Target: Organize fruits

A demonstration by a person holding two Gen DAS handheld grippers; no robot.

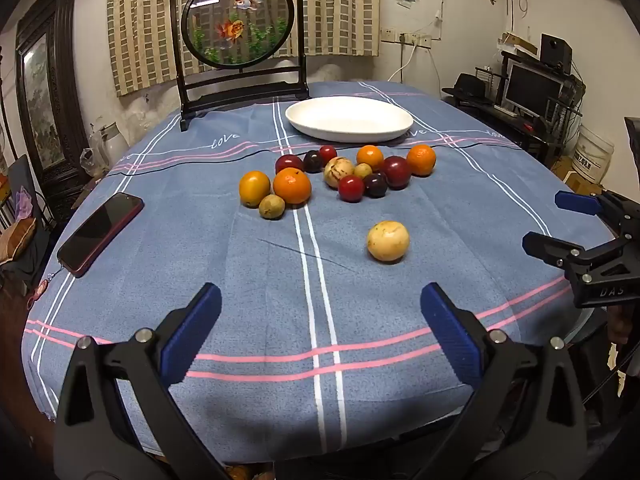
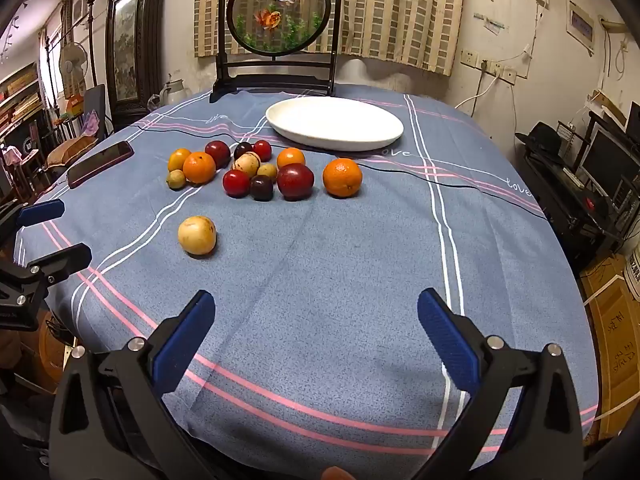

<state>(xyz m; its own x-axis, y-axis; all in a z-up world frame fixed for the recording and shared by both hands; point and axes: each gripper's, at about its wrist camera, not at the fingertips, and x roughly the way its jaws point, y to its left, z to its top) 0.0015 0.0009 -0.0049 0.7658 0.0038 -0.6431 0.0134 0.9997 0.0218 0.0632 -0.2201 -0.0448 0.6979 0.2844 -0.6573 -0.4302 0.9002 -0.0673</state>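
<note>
Hovering over desk [image 1: 248, 320]: left gripper [image 1: 320, 332], right gripper [image 2: 316, 336], jaws of both wide apart, holding nothing | fruits [image 1: 340, 174] clustered mid-desk just before white plate [image 1: 348, 118] | pale fruit [image 1: 388, 241] alone, nearer | phone [image 1: 100, 234] left

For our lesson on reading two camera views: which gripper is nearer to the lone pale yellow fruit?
Roughly equal; neither is clearly nearer. The left gripper sits below-left of the pale yellow fruit, and the right gripper below-right of it. Both are open and apart from it.
</note>
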